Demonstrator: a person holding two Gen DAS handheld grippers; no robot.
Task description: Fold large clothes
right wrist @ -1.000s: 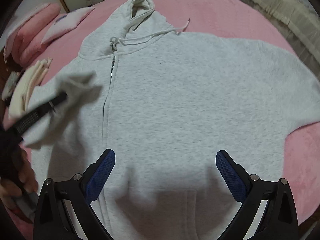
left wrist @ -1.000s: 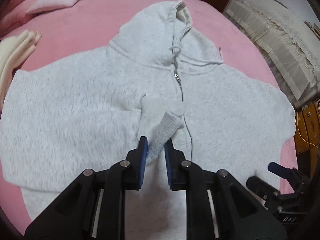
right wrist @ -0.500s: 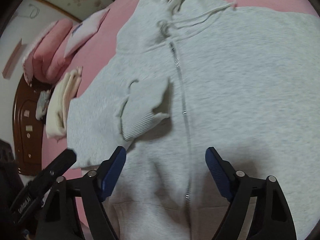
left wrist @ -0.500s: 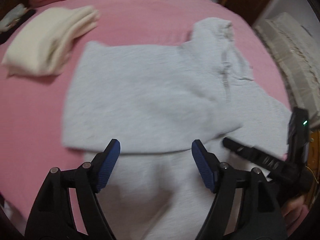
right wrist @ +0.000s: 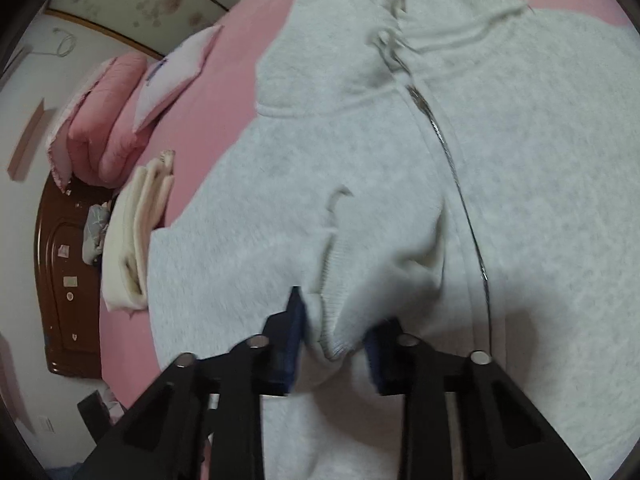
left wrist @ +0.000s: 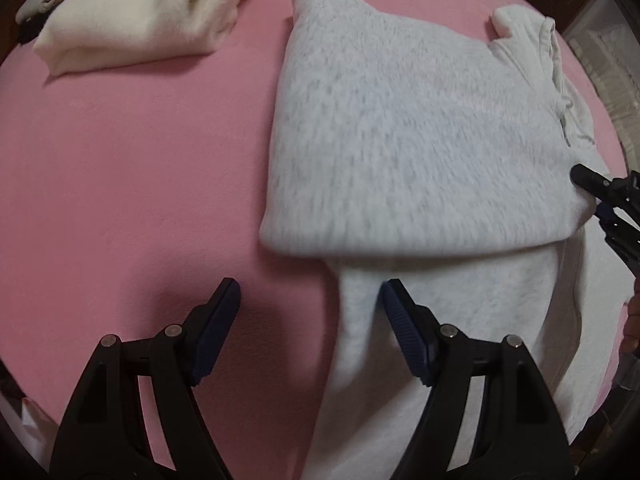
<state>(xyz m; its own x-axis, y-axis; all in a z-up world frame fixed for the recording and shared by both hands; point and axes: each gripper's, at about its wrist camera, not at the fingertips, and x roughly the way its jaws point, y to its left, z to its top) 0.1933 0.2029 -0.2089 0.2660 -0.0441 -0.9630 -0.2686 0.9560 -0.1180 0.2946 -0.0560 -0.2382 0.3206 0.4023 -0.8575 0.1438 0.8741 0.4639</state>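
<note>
Two grippers work over one grey hoodie [left wrist: 408,140], which lies spread on the pink bed [left wrist: 132,168] with its zipper [right wrist: 452,160] facing up and its hood toward the pillows [right wrist: 176,72]. We take the hoodie as our landmark.

We find one sleeve folded across the hoodie's chest, its ribbed cuff [right wrist: 332,300] ending just beside the zipper. The right gripper [right wrist: 334,344] has its fingers [right wrist: 294,336] on either side of that cuff. Its jaws have just been closing, with the cuff bunched between them; motion blur keeps us from confirming that both pads press on the cloth.

The left gripper [left wrist: 310,332] hangs over the hoodie's side edge below the folded sleeve. Its fingers [left wrist: 404,332] stand well apart: one over the bare bed beside the hoodie, the other over the grey body. Nothing is clamped between them. Its jaws have just been opening.

Beyond the hoodie's folded shoulder we note a folded cream garment [left wrist: 140,16] lying on the bed, apart from the hoodie. A dark wooden headboard [right wrist: 64,280] stands past it.
</note>
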